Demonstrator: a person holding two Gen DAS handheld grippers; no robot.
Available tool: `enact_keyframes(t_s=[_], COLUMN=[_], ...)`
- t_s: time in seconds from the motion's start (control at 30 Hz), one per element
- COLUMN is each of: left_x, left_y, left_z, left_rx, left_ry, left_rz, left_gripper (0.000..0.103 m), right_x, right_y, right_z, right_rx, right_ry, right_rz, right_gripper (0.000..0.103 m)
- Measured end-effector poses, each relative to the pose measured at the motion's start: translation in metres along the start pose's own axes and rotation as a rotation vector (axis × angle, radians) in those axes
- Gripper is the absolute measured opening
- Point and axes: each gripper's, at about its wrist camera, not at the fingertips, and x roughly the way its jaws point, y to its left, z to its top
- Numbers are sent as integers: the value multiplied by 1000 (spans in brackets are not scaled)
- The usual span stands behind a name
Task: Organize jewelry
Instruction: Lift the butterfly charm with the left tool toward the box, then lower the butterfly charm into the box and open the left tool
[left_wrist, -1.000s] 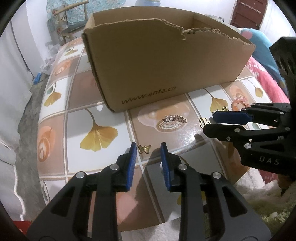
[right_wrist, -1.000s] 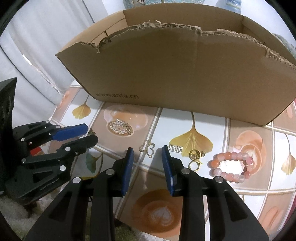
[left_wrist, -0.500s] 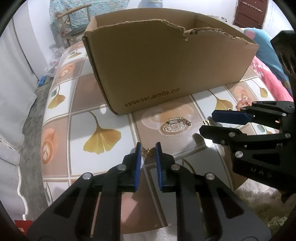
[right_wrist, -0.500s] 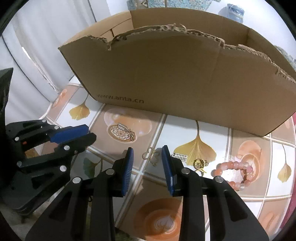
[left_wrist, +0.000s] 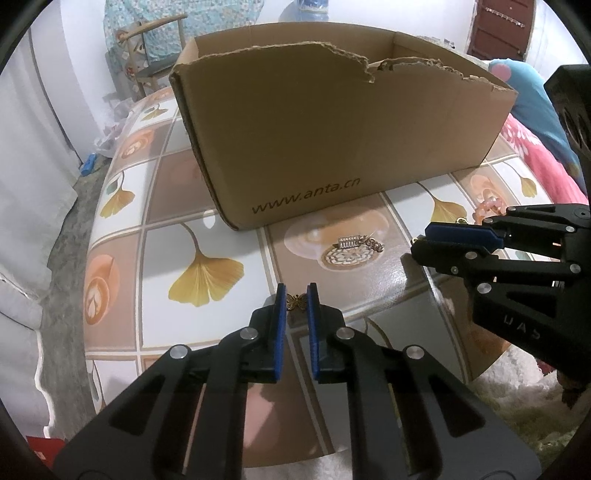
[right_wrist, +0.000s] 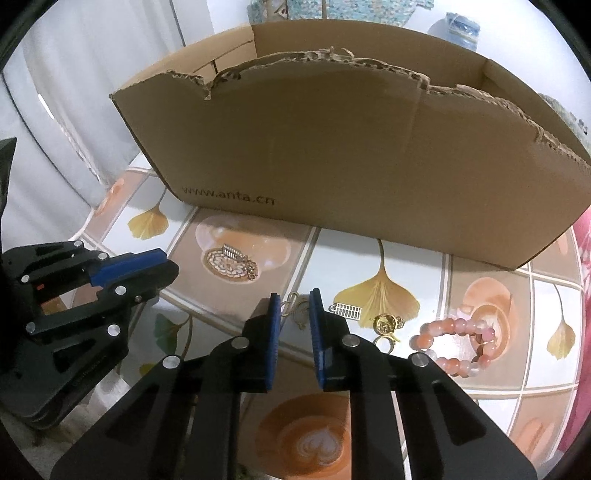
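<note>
My left gripper (left_wrist: 296, 291) is shut on a small gold butterfly charm (left_wrist: 297, 302), held between its blue pads just above the table. My right gripper (right_wrist: 294, 301) is closed most of the way around a gold looped charm (right_wrist: 295, 308) that lies on the table between its pads. A silver comb charm with a chain (left_wrist: 356, 242) lies on a printed medallion; it also shows in the right wrist view (right_wrist: 238, 256). A small comb charm (right_wrist: 346, 310), a gold ring (right_wrist: 386, 325) and a pink bead bracelet (right_wrist: 456, 345) lie to the right.
An open cardboard box (left_wrist: 332, 147) with torn top edges stands behind the jewelry; it also shows in the right wrist view (right_wrist: 351, 155). The tablecloth (left_wrist: 203, 273) has ginkgo-leaf and coffee prints. The table's front edge is close below both grippers. A chair (left_wrist: 155, 55) stands far back.
My left gripper has closed on the butterfly charm and lifted slightly. My right gripper has moved forward over the looped charm and narrowed its jaws around it.
</note>
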Motion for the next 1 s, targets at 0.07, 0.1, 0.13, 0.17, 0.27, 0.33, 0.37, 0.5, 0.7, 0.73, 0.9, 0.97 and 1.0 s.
enact_keyframes(t_s=[0.07, 0.1, 0.13, 0.17, 0.27, 0.33, 0.37, 0.5, 0.7, 0.73, 0.9, 0.97, 1.0], left_x=[-1, -1, -2, -3, -5, -7, -8, -16, -37, -41, -67, -79, -85], left_y=[1, 1, 1, 1, 0, -1, 0, -4, -6, -6, -7, -5, -4], left_z=[0, 0, 0, 0, -1, -2, -1, 0, 3, 4, 15, 25, 29], left_rx=[-2, -2, -1, 2, 6, 6, 6, 16, 36, 37, 42, 54, 58], left_ry=[-1, -6, -9, -12, -18, -24, -27, -48, -108, -119, -187, -228, -249], left_rz=[-6, -10, -11, -11, -4, 0, 1, 5, 17, 17, -12, -25, -30], left_gripper=[8, 8, 8, 8, 8, 8, 8, 8, 8, 8, 8, 8, 8], right_x=[0, -1, -1, -5, -11, -12, -13, -22, -46, -51, -79, -95, -101], right_y=[-4, -5, -6, -15, -22, -22, -23, -24, -28, -29, -33, -36, -37], right_z=[-1, -1, -1, -4, -4, -3, -4, -6, -10, -7, 1, 9, 12], right_rx=[8, 9, 11, 14, 17, 14, 13, 10, -3, -6, -17, -27, -39], right_ry=[-3, -4, -7, -9, -18, -24, -28, -50, -107, -117, -185, -228, -249], right_rz=[8, 10, 11, 13, 18, 17, 20, 21, 20, 20, 42, 61, 61], right_gripper=[16, 16, 16, 16, 16, 16, 16, 16, 16, 16, 16, 16, 16])
